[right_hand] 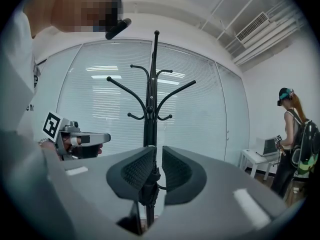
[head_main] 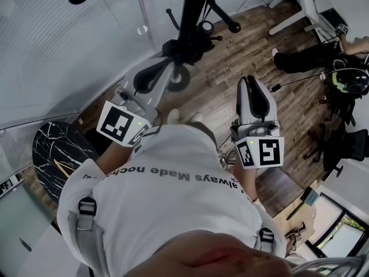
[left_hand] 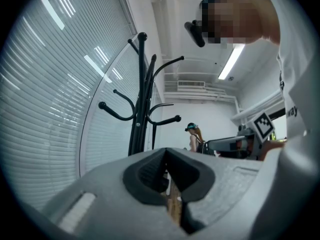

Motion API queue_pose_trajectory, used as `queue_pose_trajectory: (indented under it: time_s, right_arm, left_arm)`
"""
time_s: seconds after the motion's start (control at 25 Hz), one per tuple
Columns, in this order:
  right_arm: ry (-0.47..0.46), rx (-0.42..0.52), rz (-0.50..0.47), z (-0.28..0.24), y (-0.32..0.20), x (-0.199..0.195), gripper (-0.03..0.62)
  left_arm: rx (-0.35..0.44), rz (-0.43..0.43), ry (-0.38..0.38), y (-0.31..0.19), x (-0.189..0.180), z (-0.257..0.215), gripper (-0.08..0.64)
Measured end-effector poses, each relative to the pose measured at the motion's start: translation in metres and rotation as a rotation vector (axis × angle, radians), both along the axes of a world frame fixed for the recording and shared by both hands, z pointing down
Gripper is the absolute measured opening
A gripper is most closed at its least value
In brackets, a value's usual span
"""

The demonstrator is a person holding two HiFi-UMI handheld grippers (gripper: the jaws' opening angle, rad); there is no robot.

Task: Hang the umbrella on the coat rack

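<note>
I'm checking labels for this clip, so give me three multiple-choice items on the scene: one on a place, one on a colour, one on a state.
1. In the right gripper view, the person with the backpack stands where from the coat rack? A to its left; B to its right; C hidden by it.
2. The coat rack's colour? A black; B white; C brown.
3. The right hand-held gripper has its jaws: A wide apart; B clamped on a rack arm; C together.
Answers: B, that person is near the right edge; A, its pole and arms are black; C, the pads nearly meet with nothing gripped.
</note>
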State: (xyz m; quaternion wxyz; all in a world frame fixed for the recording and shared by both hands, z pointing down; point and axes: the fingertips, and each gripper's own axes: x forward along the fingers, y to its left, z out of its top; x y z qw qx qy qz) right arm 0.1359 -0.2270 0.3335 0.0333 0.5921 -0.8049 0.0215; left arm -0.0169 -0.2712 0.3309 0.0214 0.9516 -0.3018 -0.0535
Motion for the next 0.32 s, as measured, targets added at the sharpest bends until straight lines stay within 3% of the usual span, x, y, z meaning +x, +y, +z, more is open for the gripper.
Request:
queue_pose_trajectory:
  time_s: [0.32]
  right_arm:
    - [-0.012,-0.027,-0.007,0.01,-0.011,-0.002,0.055]
  left_arm:
    - [-0.006,0.001,0.0,-0.009,-0.002,0.002,0.003]
